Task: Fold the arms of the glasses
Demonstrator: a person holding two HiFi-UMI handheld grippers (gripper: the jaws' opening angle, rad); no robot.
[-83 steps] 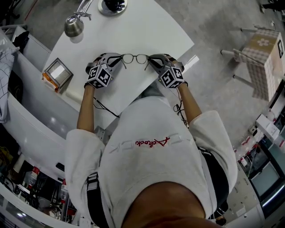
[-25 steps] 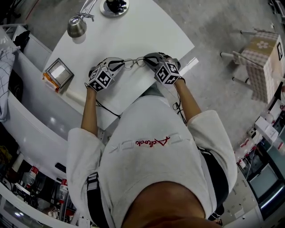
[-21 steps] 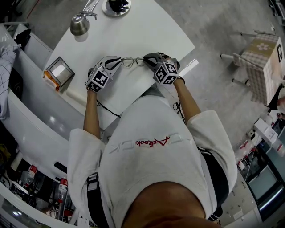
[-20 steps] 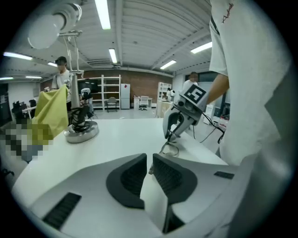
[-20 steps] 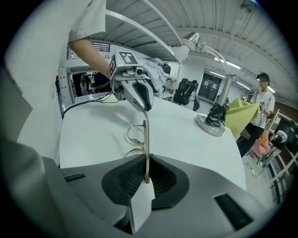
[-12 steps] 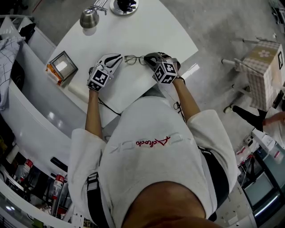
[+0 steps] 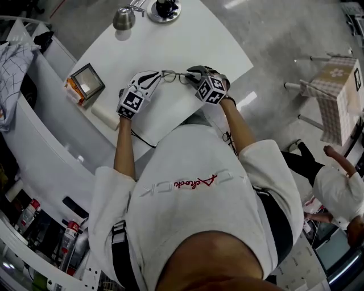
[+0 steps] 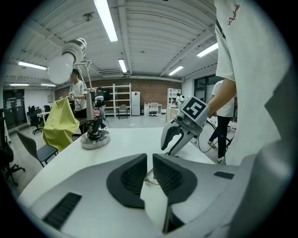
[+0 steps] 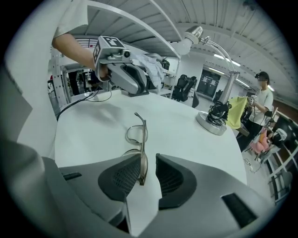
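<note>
Thin metal glasses (image 7: 175, 75) with round lenses lie on the white table (image 7: 187, 34) between my two grippers. In the right gripper view the glasses (image 9: 137, 135) run away from me, with their near end between the jaws. My right gripper (image 9: 148, 169) is opening: the frame rests beside the left pad and a gap shows on the other side. My left gripper (image 8: 149, 162) hangs above the table just short of the glasses' other end, its jaws a narrow slit apart with nothing between them. Through that slit I see a bit of a lens rim (image 8: 150, 176).
A desk lamp stands at the table's far end, base (image 7: 164, 8) and metal head (image 7: 124, 18). A small box (image 7: 85, 83) and a white roll (image 7: 105, 116) lie on the left. The table's edge runs close behind both grippers. Another person (image 7: 335, 190) stands on the right.
My left gripper has lifted and drawn a little back from the glasses. My right gripper has stayed at the other end and its jaws have parted. The glasses lie still.
</note>
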